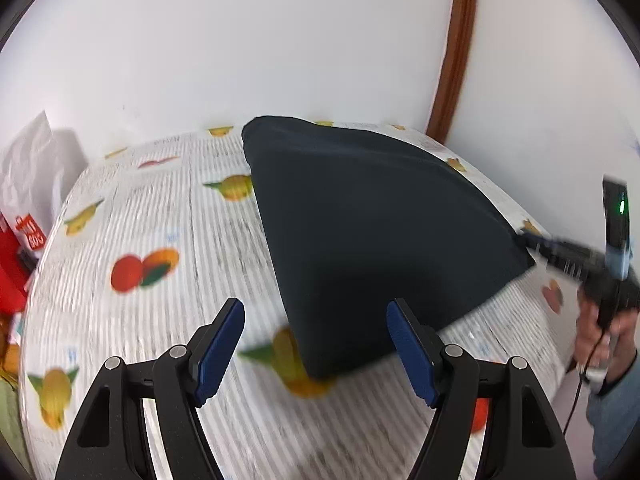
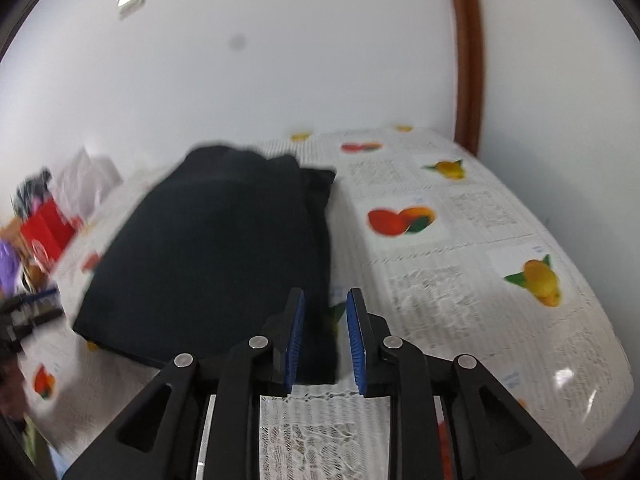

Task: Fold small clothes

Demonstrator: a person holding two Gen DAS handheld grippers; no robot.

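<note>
dark folded garment lying flat on a table covered by a fruit-print tablecloth, set against a white wall with a brown door frame at the corner. the left gripper hovers above the garment's near corner, its blue pads set wide apart with nothing between them — free of the cloth, judged ready either to press or to take a new edge. the right gripper stands at the opposite near corner; its jaws are parted only narrowly, and the corner of the dark garment lies between the pads without being visibly pinched, a posture consistent with letting the fabric go once the fold is laid. in the right wrist view a narrower underlayer shows beyond the upper fold's right edge, so the layers do not align exactly. a red bag and white plastic bag sit at the table's left margin, well apart from the work. fold appears laid; smoothing or a further fold probably remains.
</note>
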